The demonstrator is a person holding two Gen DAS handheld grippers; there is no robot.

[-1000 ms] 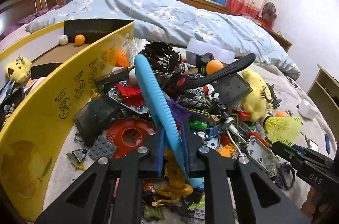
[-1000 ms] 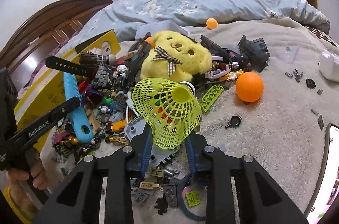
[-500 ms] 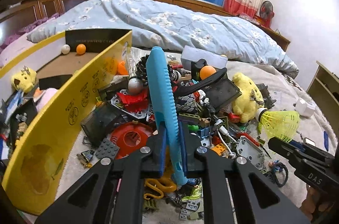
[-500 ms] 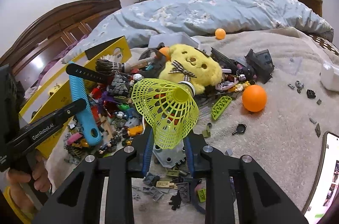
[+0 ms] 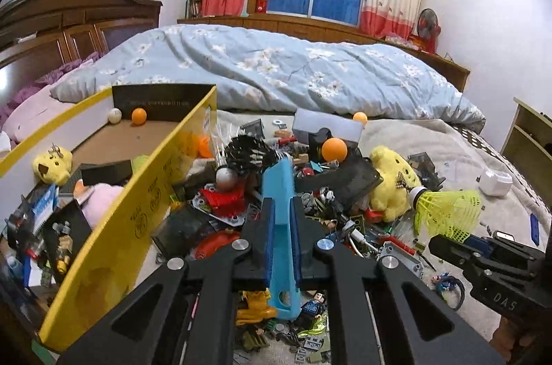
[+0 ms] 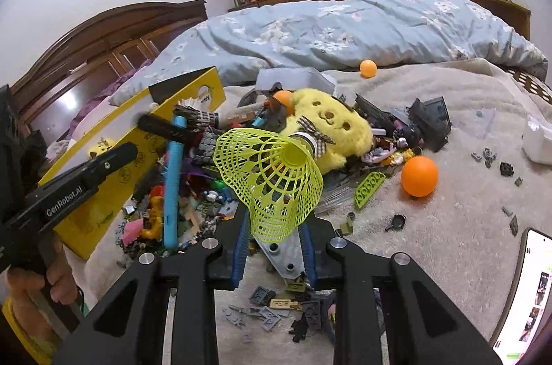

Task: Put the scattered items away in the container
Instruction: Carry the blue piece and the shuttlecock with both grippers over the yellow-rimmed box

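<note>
My left gripper (image 5: 283, 227) is shut on a blue comb (image 5: 280, 192) and holds it upright above the pile of small toys, just right of the yellow cardboard box (image 5: 114, 237). The comb also shows in the right wrist view (image 6: 172, 182). My right gripper (image 6: 274, 240) is shut on the skirt of a yellow-green plastic shuttlecock (image 6: 272, 182), lifted above the blanket; the shuttlecock also shows in the left wrist view (image 5: 448, 213). The box (image 6: 134, 165) holds a small yellow plush (image 5: 51, 161), a white ball and an orange ball (image 5: 139, 116).
A yellow plush bear (image 6: 331, 127) lies in the toy pile with orange balls (image 6: 419, 175) near it. Loose bricks (image 6: 276, 306) scatter on the beige blanket. A phone (image 6: 528, 296) lies at the right edge. A blue quilt (image 5: 276, 68) lies behind.
Both grippers have risen. The left one has tilted the comb upright and lifted it clear of the pile. The right one has lifted the shuttlecock higher.
</note>
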